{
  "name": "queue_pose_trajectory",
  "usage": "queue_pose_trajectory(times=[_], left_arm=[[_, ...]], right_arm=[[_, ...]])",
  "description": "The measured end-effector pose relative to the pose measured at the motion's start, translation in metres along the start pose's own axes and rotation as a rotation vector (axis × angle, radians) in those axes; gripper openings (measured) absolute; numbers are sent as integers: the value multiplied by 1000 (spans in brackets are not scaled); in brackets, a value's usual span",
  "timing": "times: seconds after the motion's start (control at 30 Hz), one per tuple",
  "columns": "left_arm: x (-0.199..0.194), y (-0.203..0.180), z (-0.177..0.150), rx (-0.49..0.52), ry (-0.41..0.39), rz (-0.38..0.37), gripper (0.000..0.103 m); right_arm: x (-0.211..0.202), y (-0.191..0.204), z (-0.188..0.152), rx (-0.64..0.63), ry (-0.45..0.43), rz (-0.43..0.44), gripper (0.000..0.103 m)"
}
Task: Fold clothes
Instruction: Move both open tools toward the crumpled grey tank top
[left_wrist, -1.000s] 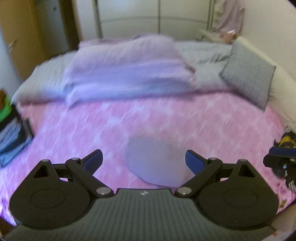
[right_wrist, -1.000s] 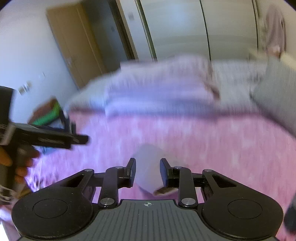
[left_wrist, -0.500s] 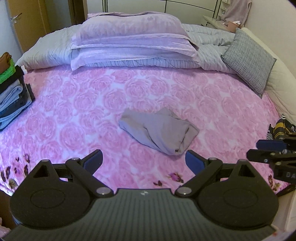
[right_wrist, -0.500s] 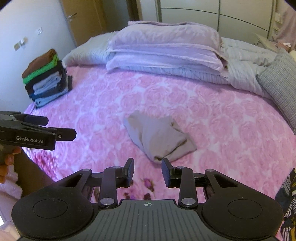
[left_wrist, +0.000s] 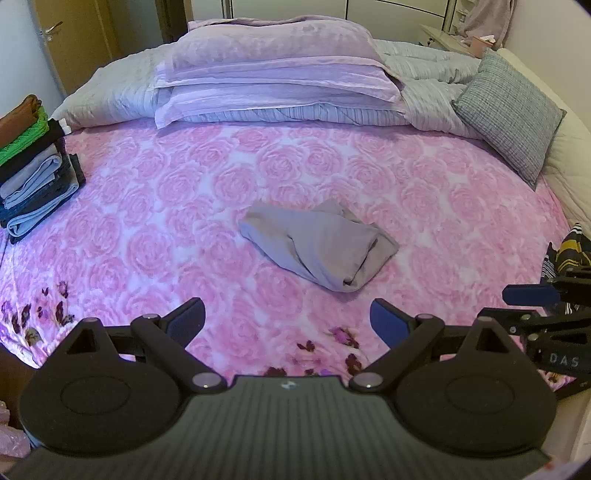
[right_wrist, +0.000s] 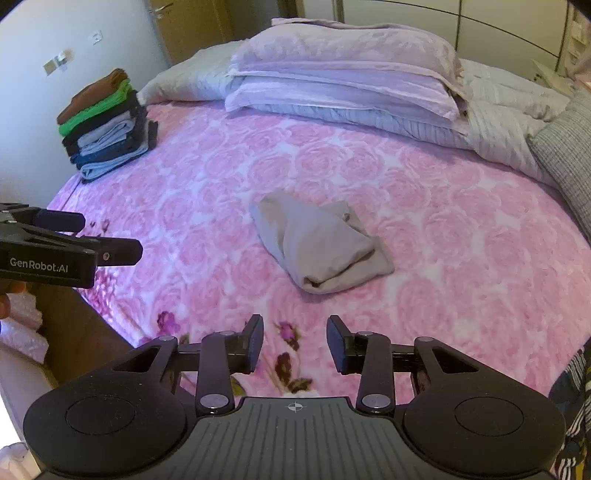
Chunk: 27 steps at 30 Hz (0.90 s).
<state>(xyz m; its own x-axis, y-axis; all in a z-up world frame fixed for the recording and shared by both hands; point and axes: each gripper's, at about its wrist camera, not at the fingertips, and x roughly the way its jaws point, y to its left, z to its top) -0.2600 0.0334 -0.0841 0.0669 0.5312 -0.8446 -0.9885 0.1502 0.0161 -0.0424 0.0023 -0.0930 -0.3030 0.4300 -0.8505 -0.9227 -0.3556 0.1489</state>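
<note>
Beige garment (left_wrist: 319, 245) is judged light, limp, crumpled; its edges are best pinched. Left gripper (left_wrist: 287, 319) is held wide, empty; right gripper (right_wrist: 295, 343), just opening, is half-spread, empty.

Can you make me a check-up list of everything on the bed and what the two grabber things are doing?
Surface: bed with a pink rose blanket, flat.
Job's things: crumpled beige garment mid-bed, unfolded, touched by neither gripper; stack of folded clothes at the bed's left edge.
Clutter: striped dark-and-yellow clothes at the right edge.
Grippers: left hand-held gripper wide open, empty; right hand-held gripper partly open, its jaws have just been opening, nothing between them.
Cables: nothing seen.
Surroundings: lilac pillows piled at the head, grey cushion, wooden door, wardrobe behind.
</note>
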Motion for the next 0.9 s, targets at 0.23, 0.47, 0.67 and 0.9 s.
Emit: queue_pose_trajectory(times=[0.23,0.47,0.67,0.9], left_arm=[[-4,-11,-3,-5,-8,-1,94],[14,5,2,-7,10,-8,94],[55,43,12,18,47,-35,94],[123,98,41,96,88,-116,91]], right_arm=[[-3,-9,-4,-27,-4,4,36],[7,-15,4,14,0,-25,36],[32,-25,12,135,33,-105,36],[67,-39,26,399,55,-239,36]])
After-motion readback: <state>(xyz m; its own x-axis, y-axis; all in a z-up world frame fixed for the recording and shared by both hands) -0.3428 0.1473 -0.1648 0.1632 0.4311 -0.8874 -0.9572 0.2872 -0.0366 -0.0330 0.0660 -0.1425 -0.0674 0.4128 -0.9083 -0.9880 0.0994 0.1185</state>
